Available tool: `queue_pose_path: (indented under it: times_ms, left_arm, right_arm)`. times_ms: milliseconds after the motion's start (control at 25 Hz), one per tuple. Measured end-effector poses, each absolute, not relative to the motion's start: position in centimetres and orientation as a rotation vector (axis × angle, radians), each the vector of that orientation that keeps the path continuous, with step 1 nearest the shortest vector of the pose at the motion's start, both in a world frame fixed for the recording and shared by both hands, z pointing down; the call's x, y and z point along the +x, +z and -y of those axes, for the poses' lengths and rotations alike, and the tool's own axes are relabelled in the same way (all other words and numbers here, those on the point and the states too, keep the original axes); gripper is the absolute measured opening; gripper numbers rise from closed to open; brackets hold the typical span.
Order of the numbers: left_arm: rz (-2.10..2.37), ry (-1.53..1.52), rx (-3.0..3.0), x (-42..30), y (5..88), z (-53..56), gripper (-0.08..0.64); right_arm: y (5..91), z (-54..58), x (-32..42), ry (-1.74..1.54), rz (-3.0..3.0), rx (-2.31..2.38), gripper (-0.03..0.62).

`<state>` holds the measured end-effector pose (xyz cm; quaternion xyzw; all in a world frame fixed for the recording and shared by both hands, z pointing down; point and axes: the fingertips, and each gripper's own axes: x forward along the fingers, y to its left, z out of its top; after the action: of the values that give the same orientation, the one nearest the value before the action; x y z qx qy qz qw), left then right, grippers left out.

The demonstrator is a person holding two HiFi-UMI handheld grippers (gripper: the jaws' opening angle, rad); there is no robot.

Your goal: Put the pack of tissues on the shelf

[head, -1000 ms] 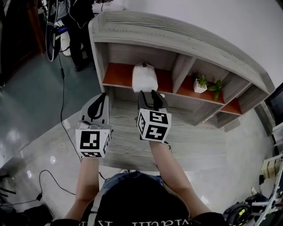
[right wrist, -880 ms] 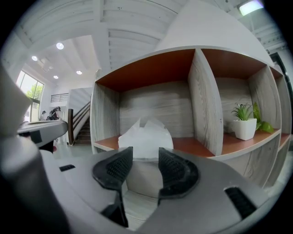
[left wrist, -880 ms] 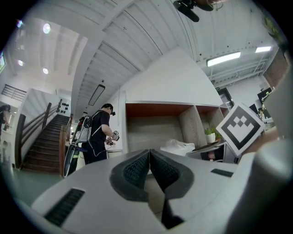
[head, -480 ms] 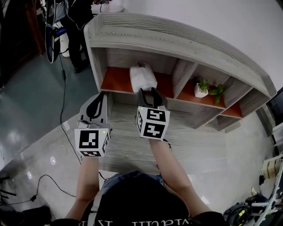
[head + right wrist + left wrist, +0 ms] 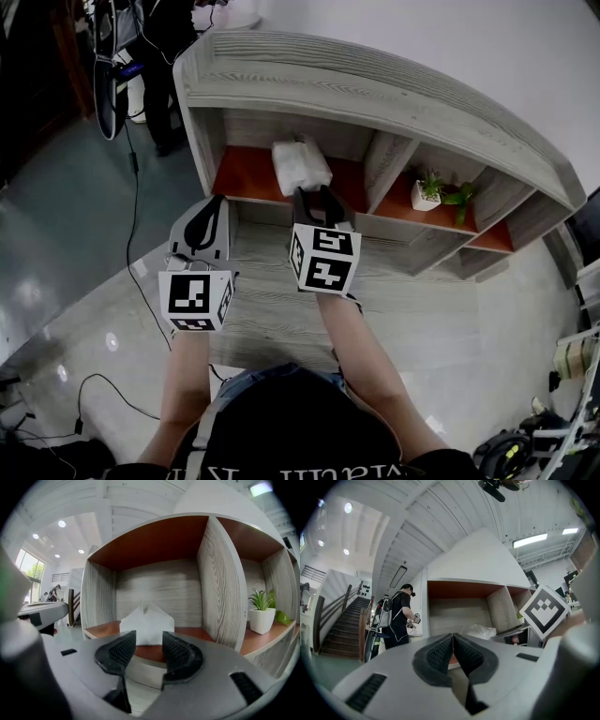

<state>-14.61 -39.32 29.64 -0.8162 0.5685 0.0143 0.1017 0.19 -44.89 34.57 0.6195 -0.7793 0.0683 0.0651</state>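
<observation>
Since a second ago the right hand-held gripper (image 5: 315, 195) has hardly shifted. Its jaws stay about half apart with nothing between the pads. The white plastic-wrapped pack of tissues (image 5: 300, 165) lies just beyond its tips. It rests on the orange-brown board of the left compartment of the grey wood-grain shelf unit (image 5: 375, 89), apart from the pads.

To the right of this hand-held gripper, past an upright wooden divider, a small green plant in a white pot (image 5: 261, 613) stands in the next compartment.

The left hand-held gripper (image 5: 217, 202) hovers beside the right one, its jaws pressed together and empty.

Below both lies a pale wood-grain ledge (image 5: 272, 309). To their left is a glossy grey floor (image 5: 66, 234) with a black cable (image 5: 131, 216) trailing across it.

Far to the left, a person in dark clothes (image 5: 399, 620) stands near a staircase (image 5: 344, 630).
</observation>
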Motion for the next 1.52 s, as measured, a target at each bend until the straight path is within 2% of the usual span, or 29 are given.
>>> queue_pose_path:
  times_ms: [720,920,1200,1520]
  left_arm:
    - [-1.599,0.054,-2.441,-12.4,29.4,36.3,0.014]
    - [-1.593,0.068,-2.439,-12.3,29.0,35.3,0.014]
    - [-1.59,0.065,-2.433,-12.7,28.6,34.3,0.014]
    - [-1.571,0.067,-2.434,-12.4,27.7,33.6,0.014]
  right_arm:
    - [33.1,40.1,2.5,0.093,2.369,1.921,0.131]
    - [32.1,37.9,2.9,0.012,2.384,1.9,0.061]
    - [30.2,34.8,2.1,-0.125,2.457,1.807,0.02]
    - [27.8,32.6,3.1,-0.193,2.485,1.783,0.015]
